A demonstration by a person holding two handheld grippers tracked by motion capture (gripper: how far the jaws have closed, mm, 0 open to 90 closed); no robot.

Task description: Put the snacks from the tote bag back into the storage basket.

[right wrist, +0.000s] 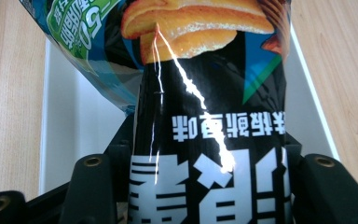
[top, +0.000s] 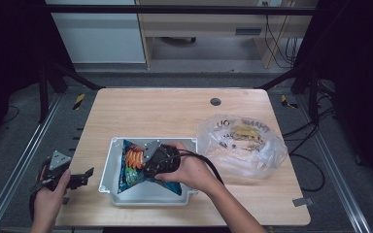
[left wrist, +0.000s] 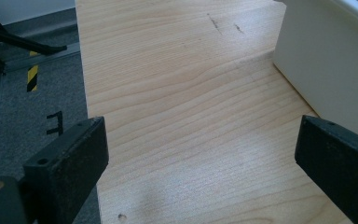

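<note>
While the right gripper point(top: 151, 162) clamps its jaws on the crisp packet point(top: 133, 165) over the white tray point(top: 108, 165), hiding its middle, the left gripper point(top: 80, 178) gapes empty at the worktop point(top: 165, 114) edge.

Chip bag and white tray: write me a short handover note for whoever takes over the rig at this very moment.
Right gripper: jaws shut on the chip bag, gripping it across its width; the right gripper view shows the bag pinched between them.
Left gripper: jaws open and holding nothing, over the table's left edge beside the white tray.
Chip bag: over or in the white tray near the table's front; whether it rests on the tray floor cannot be told.
Clear plastic bag: lies on the table right of the tray, with snacks inside.
Done: chip bag brought to the tray.
Left: probably release it, then deal with the clear bag's contents.
</note>
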